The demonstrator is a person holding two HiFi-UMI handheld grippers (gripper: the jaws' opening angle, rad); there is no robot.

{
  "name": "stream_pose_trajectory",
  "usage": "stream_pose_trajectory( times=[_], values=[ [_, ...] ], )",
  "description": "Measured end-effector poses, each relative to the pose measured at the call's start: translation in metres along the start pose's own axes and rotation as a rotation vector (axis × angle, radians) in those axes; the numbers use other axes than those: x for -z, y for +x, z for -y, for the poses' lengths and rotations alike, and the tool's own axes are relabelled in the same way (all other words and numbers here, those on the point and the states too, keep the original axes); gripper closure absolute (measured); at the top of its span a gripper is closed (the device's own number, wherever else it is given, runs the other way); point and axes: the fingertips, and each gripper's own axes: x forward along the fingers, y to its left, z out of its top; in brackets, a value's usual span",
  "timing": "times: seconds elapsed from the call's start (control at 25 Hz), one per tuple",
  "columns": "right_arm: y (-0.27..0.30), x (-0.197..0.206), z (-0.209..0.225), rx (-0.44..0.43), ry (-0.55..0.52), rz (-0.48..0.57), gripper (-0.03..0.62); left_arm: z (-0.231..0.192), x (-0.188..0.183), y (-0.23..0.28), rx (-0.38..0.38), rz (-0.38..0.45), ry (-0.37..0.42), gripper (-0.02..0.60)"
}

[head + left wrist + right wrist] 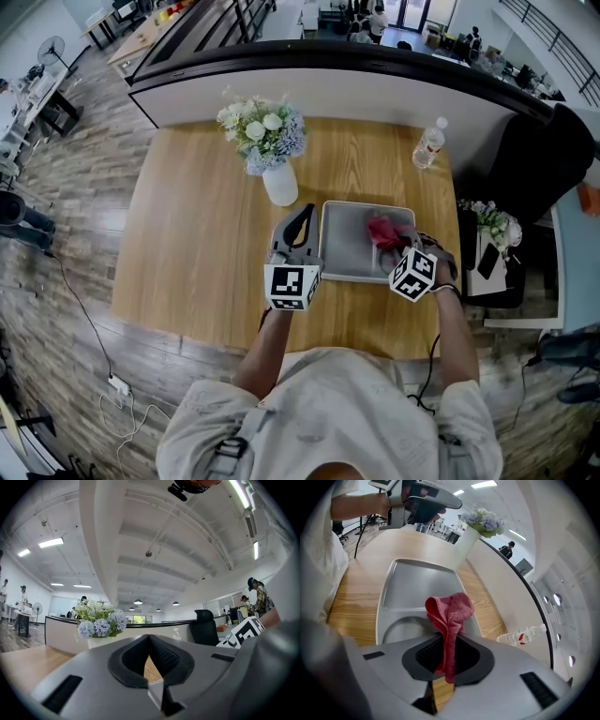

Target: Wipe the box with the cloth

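Right gripper first: its jaws are pinched on the red cloth, with a strip of fabric running down between the pads and a bunched wad standing out in front of the tips. That wad hangs over the grey box, a shallow open tray shape, but whether it presses on the box floor cannot be told from here. From the head view the right gripper sits over the box's near right corner, and its marker cube and the hand cover the jaws, so only part of the cloth peeks out above them.

Over to the left gripper: jaws pressed together at the tips, nothing caught between them, just a sliver of wooden table showing through the gap lower down. It looks low across the table at the flowers, whose vase is mostly cut off by the gripper's own body. In the head view the left gripper lies just beside the box's left edge, tips toward the white vase. A water bottle stands well apart at the table's far right corner
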Motion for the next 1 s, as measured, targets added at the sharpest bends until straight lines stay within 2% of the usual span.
stream_pose_trajectory(
  times=[0.4, 1.0],
  values=[
    [-0.011, 0.005, -0.017, -0.037, -0.004, -0.019, 0.528, 0.001, 0.001, -0.001, -0.004, -0.004, -0.001, 0.568],
    [-0.019, 0.012, -0.045, -0.145, -0.001, -0.062, 0.528, 0.003, 0.002, 0.000, 0.000, -0.002, -0.001, 0.568]
  ],
)
